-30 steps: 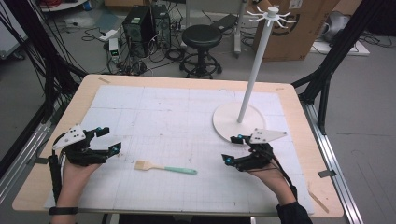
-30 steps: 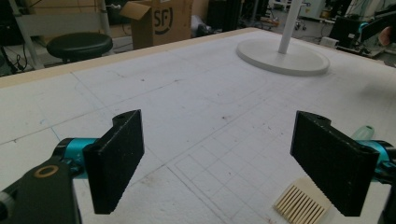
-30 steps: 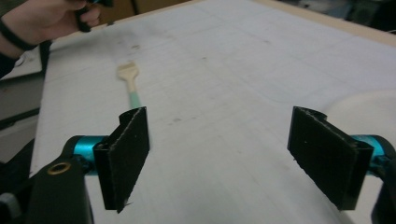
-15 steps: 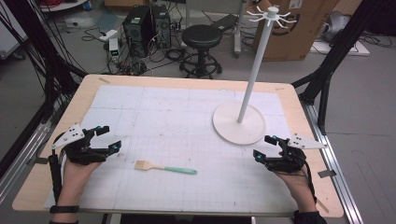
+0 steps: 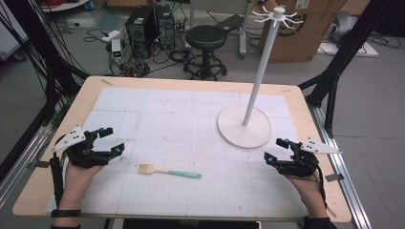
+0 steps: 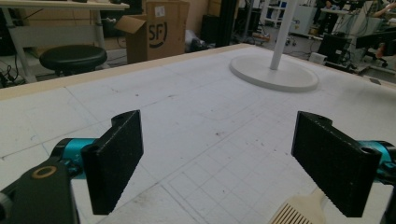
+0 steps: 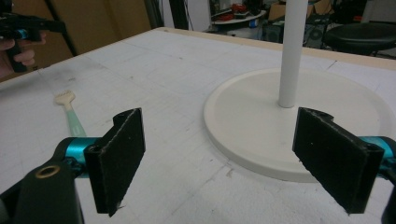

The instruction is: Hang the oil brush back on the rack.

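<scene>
A small brush [image 5: 168,171] with a pale head and a mint-green handle lies flat on the white mat near the front middle. Its bristles [image 6: 299,212] peek in at the bottom of the left gripper view, and the whole brush [image 7: 70,112] shows far left in the right gripper view. My left gripper [image 5: 106,139] rests at the table's left, open, nothing between its jaws. At the right, my right gripper [image 5: 278,150] is open and empty, just in front of the white stand's round base [image 5: 244,126]. The stand's pole [image 5: 260,67] rises to a hook crown.
A gridded white mat [image 5: 191,143] covers the wooden table [image 5: 90,90]. Behind the table stand a black stool [image 5: 205,38], computer towers [image 5: 148,24] and a cardboard box [image 5: 305,28]. Black frame legs [image 5: 334,71] flank the right side.
My right gripper has drawn back from the stand's base toward the front right edge of the table. The left gripper and the brush have barely shifted.
</scene>
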`<state>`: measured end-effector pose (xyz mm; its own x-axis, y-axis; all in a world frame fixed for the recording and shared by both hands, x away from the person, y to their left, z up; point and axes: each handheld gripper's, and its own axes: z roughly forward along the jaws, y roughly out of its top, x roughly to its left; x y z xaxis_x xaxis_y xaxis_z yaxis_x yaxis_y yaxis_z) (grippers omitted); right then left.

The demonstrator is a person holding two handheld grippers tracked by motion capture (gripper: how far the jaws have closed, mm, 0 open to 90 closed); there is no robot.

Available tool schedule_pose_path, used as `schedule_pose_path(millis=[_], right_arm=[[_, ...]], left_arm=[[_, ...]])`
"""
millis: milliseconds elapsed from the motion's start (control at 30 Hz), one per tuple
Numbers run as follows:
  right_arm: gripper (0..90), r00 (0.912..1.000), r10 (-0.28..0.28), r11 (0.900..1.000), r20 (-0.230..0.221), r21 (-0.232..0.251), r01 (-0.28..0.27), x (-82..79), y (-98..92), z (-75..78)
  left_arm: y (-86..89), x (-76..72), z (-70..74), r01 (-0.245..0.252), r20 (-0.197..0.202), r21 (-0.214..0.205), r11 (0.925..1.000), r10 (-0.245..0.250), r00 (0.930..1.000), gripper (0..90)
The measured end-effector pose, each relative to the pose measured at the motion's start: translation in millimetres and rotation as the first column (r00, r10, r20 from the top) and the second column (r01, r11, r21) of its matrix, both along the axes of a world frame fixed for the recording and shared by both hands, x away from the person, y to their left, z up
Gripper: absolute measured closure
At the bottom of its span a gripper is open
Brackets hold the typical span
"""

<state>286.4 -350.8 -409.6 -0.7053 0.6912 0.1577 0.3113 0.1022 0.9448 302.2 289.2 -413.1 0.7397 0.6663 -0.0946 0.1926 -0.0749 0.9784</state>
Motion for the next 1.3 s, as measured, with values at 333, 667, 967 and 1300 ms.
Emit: schedule_pose_path(millis=[333, 667, 967, 1300], right_arm=[[16.2, 0.9999, -0.014, 0.9999, -0.003, 0.008, 0.014, 1.9, -4.5, -1.0], [16.2, 0.9999, -0.011, 0.9999, 0.001, 0.010, 0.011, 1.9, -5.0, -0.9], [16.2, 0.9999, -0.010, 0.9999, -0.001, 0.011, 0.010, 2.1, -5.6, -0.7], [16.2, 1.0000, -0.008, 0.9999, 0.001, 0.011, 0.008, 2.4, -5.6, -0.7]], left_arm=[[-13.9, -1.6, 7.8, 0.081, 0.011, 0.017, 0.9966, -0.081, 0.9966, 17.2], [-36.2, 0.7, 9.3, 0.186, 0.000, 0.057, 0.9808, -0.187, 0.9824, 16.9], [-54.0, 1.0, 4.1, 0.254, -0.029, 0.094, 0.9625, -0.253, 0.9671, 16.8], [-81.4, 3.9, -11.3, 0.329, -0.097, 0.166, 0.9296, -0.317, 0.9436, 17.0]])
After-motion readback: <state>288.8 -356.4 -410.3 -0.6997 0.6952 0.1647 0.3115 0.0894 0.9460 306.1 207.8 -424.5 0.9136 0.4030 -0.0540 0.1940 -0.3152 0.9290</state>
